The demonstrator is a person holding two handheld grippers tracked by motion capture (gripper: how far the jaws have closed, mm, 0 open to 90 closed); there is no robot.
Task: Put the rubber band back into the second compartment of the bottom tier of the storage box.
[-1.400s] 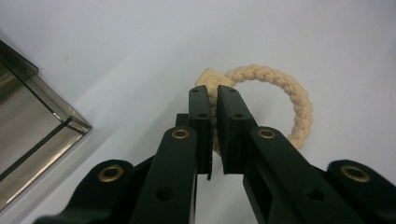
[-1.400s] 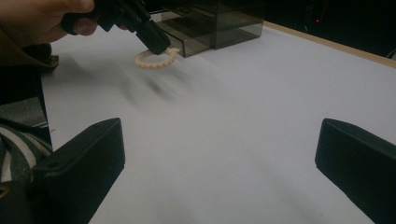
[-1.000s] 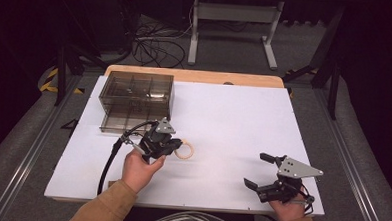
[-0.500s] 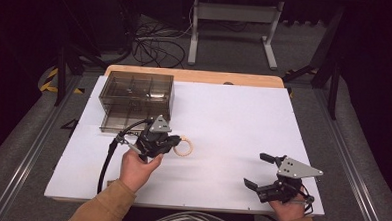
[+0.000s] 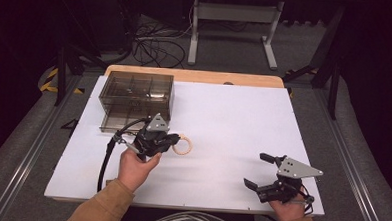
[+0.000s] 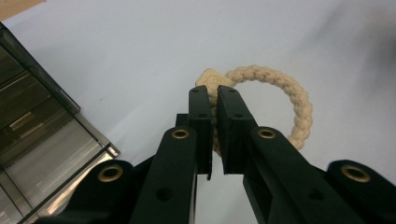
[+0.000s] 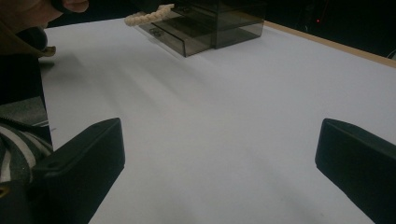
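Left gripper [image 6: 213, 100] clamped on a cream rope ring [image 6: 285, 100], beside the smoky plastic drawer box [image 5: 137, 90]. Small round mark on the ring's tag [image 6: 214, 80], too tiny to read, seen close up from the left gripper view. Right gripper [image 5: 260, 170] spread wide, holding nothing. White table [image 5: 234, 112], dark room.

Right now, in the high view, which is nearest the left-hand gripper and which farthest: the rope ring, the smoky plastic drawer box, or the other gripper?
1. Braided rope ring: clamped in the left gripper's fingers, just to its right.
2. Smoky plastic drawer box: just behind it, at the table's far left.
3. Right gripper: farthest, open, at the near right edge.
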